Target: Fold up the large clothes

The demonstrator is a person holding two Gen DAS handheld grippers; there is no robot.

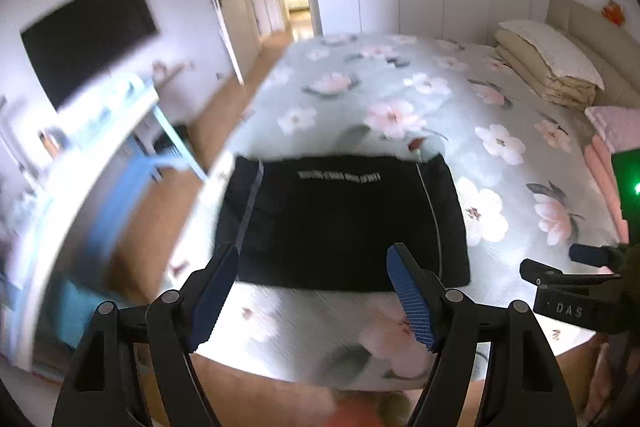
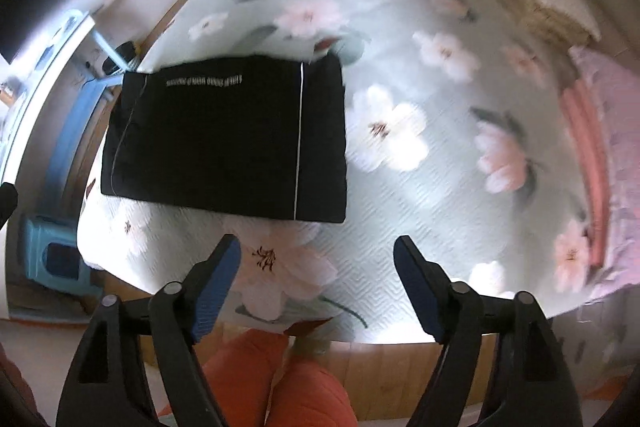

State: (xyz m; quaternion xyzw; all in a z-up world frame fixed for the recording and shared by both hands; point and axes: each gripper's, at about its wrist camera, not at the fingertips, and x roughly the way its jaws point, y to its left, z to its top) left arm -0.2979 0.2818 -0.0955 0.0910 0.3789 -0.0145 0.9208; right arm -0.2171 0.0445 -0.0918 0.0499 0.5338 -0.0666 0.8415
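A black garment [image 1: 340, 219] lies folded into a flat rectangle near the corner of the bed; it has thin white stripes and a line of white lettering. It also shows in the right wrist view [image 2: 224, 139]. My left gripper [image 1: 312, 291] is open and empty, raised just short of the garment's near edge. My right gripper [image 2: 318, 291] is open and empty, held above the bed edge, nearer than the garment. The right gripper also shows at the right of the left wrist view [image 1: 560, 267].
The bed [image 1: 400, 99] has a pale green quilt with pink flowers. Folded beige bedding [image 1: 548, 63] and pink bedding [image 2: 600, 147] lie at its head. A blue-legged desk [image 1: 132, 131], a blue stool [image 2: 52, 259] and a wall television [image 1: 84, 39] stand left. My orange-clad legs [image 2: 280, 383] are below.
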